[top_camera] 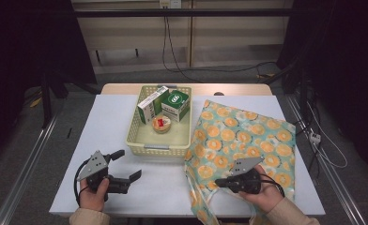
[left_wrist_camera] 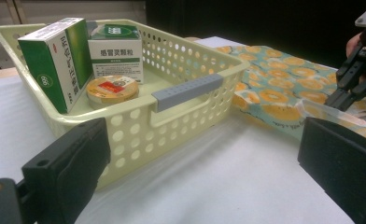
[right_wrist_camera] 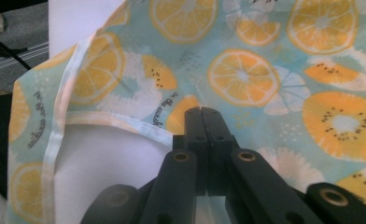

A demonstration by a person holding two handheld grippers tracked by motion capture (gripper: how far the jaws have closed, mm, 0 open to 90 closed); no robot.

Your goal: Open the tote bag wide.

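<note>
A fabric bag (top_camera: 243, 136) printed with orange slices lies flat on the right half of the white table (top_camera: 111, 122). My right gripper (top_camera: 218, 182) rests at the bag's near left edge, its jaws pressed together on the hem (right_wrist_camera: 139, 128); the gripper tips (right_wrist_camera: 203, 112) meet right at the fabric. From the left gripper view that right gripper (left_wrist_camera: 342, 98) pinches the bag's rim (left_wrist_camera: 312, 109). My left gripper (top_camera: 129, 164) stands open over bare table in front of the basket (top_camera: 158, 150), nothing between its jaws.
The pale yellow perforated basket (left_wrist_camera: 186, 91) holds a green-and-white box (top_camera: 152, 104), a second green box (top_camera: 175, 104) and a small round tin (top_camera: 162, 123). The table's near edge runs just by both hands.
</note>
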